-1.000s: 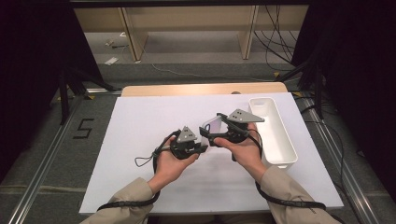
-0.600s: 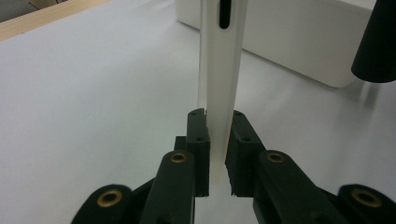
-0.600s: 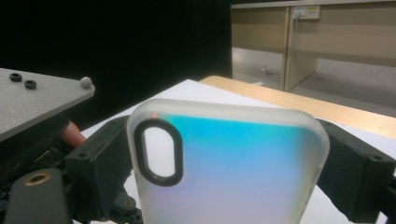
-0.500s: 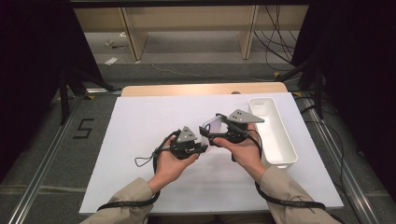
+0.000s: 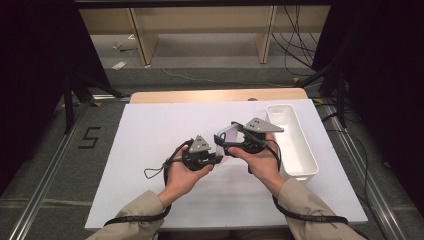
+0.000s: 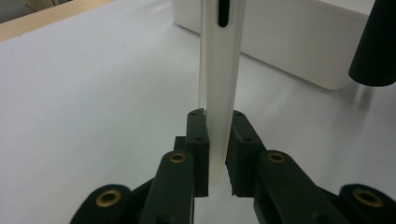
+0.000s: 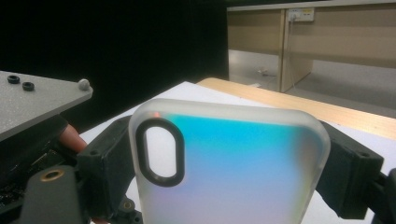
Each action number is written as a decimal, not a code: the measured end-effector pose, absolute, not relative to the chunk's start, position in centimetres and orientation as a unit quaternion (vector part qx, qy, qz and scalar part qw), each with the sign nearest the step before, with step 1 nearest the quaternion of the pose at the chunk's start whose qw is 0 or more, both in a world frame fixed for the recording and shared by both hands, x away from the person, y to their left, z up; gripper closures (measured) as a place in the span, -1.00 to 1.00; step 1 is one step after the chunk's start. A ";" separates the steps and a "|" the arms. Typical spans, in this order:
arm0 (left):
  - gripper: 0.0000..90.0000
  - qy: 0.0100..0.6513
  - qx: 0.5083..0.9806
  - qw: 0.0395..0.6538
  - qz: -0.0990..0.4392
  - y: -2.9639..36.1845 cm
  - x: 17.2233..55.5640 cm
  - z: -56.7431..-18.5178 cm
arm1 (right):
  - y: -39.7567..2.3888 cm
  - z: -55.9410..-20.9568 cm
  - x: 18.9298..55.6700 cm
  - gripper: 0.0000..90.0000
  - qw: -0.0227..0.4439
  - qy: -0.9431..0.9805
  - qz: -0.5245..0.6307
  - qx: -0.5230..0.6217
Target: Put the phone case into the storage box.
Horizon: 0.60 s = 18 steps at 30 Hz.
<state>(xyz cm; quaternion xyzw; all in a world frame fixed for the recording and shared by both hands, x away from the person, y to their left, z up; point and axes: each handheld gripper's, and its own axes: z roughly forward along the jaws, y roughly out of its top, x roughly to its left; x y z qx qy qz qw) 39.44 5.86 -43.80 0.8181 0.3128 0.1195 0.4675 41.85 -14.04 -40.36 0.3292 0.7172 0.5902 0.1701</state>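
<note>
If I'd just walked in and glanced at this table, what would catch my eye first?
Probably the frosted phone case with its blue-to-pink sheen, held up over the middle of the white table between two hand-held tools. The left gripper pinches its thin edge, while the right gripper spans its width, its jaws having just been closing on the case's sides. Next comes the long white bin at the table's right edge.

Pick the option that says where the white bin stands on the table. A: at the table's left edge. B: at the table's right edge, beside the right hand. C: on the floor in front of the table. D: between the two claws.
B: in the high view the white bin sits along the right side of the table, just right of the right claw.
</note>
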 end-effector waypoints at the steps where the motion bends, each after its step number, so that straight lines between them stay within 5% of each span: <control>1: 0.78 0.311 0.818 0.469 0.120 5.9 39.4 -43.8 | -14.1 -40.3 41.8 -0.60 0.169 0.717 0.591 0.330; 18: 0.09 0.271 0.818 0.487 0.145 7.2 38.8 -42.7 | -15.4 -39.2 41.8 -0.59 0.186 0.714 0.592 0.324</control>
